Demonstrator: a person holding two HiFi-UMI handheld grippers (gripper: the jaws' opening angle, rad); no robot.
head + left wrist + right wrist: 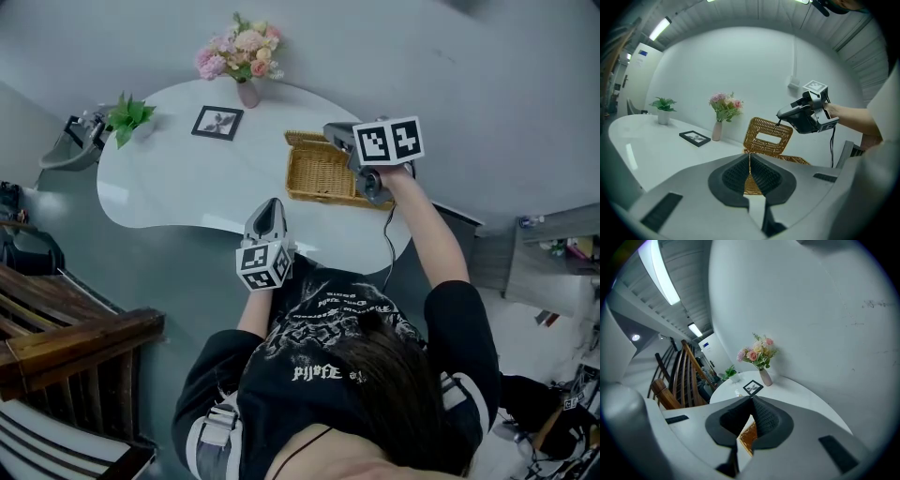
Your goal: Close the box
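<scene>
A wicker box (pixel 322 178) stands on the white table (pixel 169 187) at its right side. Its lid (pixel 306 140) stands upright on the far-left edge; in the left gripper view the lid (pixel 768 136) shows a rectangular cut-out. My right gripper (pixel 330 131) is shut, and its tips (pixel 779 116) sit at the lid's top right corner, seemingly touching it. A sliver of wicker (pixel 748 437) shows beneath its shut jaws (pixel 751 400). My left gripper (pixel 270 202) hangs shut and empty at the table's near edge, pointing towards the box (pixel 750 155).
A vase of pink flowers (pixel 246 56), a black picture frame (pixel 217 122) and a small potted plant (pixel 129 114) stand on the far side of the table. A wooden railing (pixel 66 347) is at the left and a grey cabinet (pixel 553 253) at the right.
</scene>
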